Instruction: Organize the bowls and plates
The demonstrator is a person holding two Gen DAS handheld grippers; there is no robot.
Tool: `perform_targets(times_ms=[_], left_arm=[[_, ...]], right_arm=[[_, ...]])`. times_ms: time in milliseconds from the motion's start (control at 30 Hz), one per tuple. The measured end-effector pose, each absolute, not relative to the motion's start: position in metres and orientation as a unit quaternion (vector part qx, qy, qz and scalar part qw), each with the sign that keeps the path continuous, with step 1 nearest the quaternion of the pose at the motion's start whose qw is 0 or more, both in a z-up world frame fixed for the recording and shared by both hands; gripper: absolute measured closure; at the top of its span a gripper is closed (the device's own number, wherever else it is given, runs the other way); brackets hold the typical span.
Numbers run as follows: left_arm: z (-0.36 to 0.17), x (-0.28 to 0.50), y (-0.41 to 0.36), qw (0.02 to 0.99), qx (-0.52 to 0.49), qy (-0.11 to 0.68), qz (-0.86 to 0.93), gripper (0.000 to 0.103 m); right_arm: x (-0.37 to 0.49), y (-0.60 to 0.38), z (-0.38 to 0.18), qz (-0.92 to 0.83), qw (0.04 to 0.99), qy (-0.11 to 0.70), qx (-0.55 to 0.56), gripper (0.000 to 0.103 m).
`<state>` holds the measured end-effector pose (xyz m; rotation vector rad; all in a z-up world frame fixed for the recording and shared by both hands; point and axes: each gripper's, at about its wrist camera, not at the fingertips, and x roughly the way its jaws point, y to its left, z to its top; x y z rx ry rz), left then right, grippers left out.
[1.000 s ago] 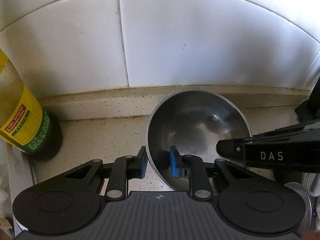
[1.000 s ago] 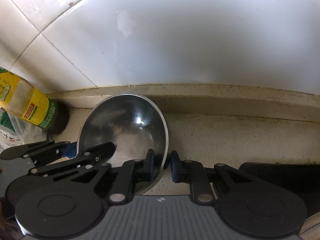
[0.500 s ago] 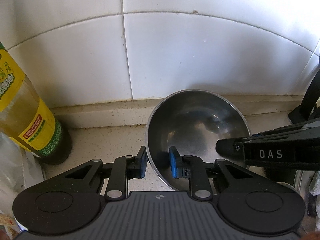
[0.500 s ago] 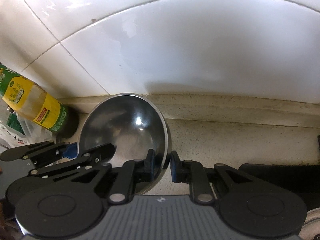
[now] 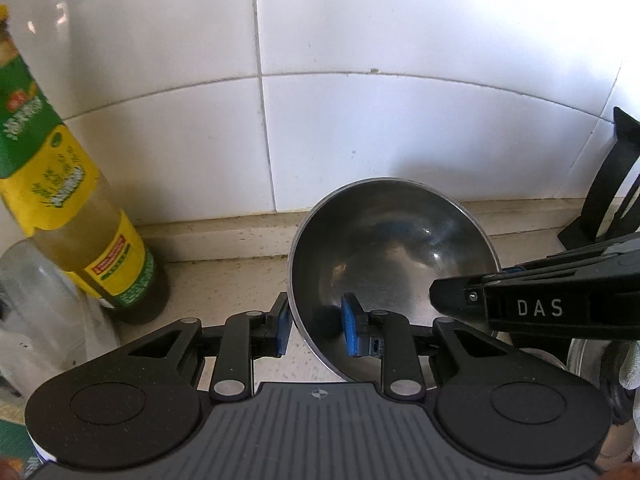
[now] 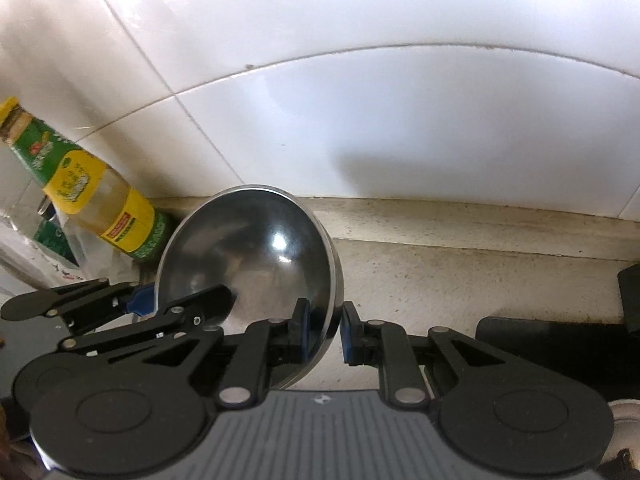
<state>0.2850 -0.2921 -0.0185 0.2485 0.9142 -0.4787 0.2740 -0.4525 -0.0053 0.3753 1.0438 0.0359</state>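
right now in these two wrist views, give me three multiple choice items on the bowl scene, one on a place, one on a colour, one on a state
1. Where does the bottle stand relative to the steel bowl?
A. to its left, by the tiled wall
B. inside it
C. to its right

2. What colour are the gripper pads?
A. red
B. blue
C. white

3. How is the bowl held?
A. by neither gripper
B. by the left gripper only
C. by both, the left gripper and right gripper each astride its rim

Answers: 1 A, it stands left of the bowl in both views. 2 B, blue faces flank the rim. 3 C, each view shows a finger either side of the wall.
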Motion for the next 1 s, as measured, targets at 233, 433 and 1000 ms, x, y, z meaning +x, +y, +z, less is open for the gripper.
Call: perform_targets(times_ms=[233,433,1000], left_arm=[[-0.008,0.27,-0.282,0.868,0.121,0.426,-0.226,0.067],[-0.002,0.255,-0.27,0.871,0.122,0.42,-0.223,0.064],[0.008,0.192,-0.226,0.873,0.114,0.422,-0.215,0.061]], right_arm=[[0.258,-0.439,0.01,0.023,0.855,0.49,0.17,0.064],[0.241,-0.423,0.021,0.03,0.857,0.488,0.161,0.064],[0.191,-0.373,0.032,0.053,0.853,0.501,0.136,0.063]])
